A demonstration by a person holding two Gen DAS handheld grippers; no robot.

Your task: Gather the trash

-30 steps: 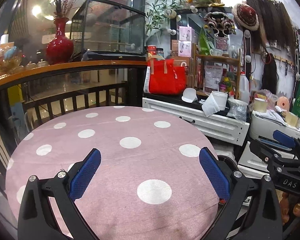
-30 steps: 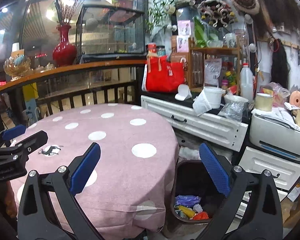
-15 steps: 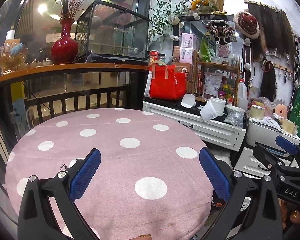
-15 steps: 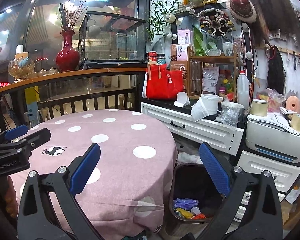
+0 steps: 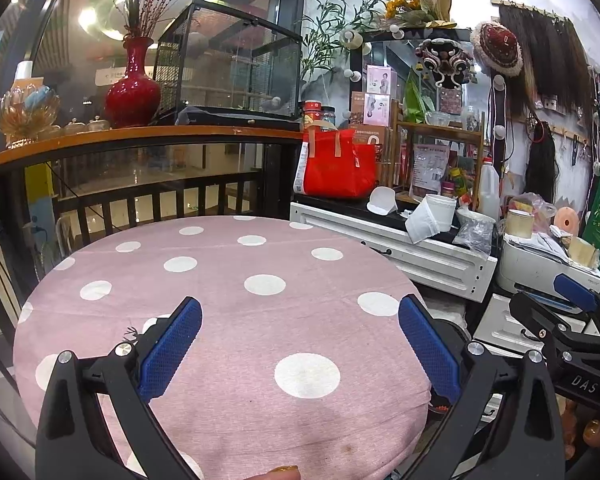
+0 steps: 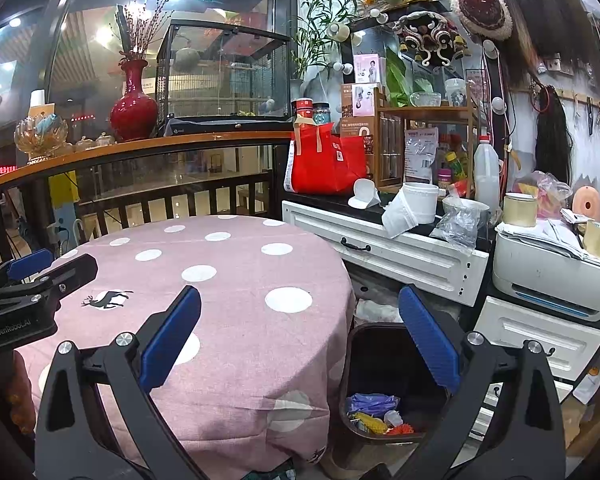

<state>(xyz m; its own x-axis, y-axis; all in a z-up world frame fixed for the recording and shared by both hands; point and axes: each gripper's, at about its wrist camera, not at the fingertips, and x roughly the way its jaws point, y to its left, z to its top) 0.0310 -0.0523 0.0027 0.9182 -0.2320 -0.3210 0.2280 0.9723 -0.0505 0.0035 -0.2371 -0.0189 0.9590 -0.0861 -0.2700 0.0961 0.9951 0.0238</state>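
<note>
Trash [image 6: 374, 414] lies in dark bin [image 6: 394, 344] beside pink dotted table [image 6: 236, 280]. Left hand-held gripper [image 5: 300, 344] and right hand-held gripper [image 6: 300, 344] both spread wide, holding nothing.

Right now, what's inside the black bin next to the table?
The trash bin holds a blue plastic wrapper, something yellow and orange bits. Its near wall hides the rest.

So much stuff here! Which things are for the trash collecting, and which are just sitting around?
For the job:
bin
trash in it
left gripper, open
right gripper, open
table

Just lying about:
red vase
red bag
printer
white bottle
</note>
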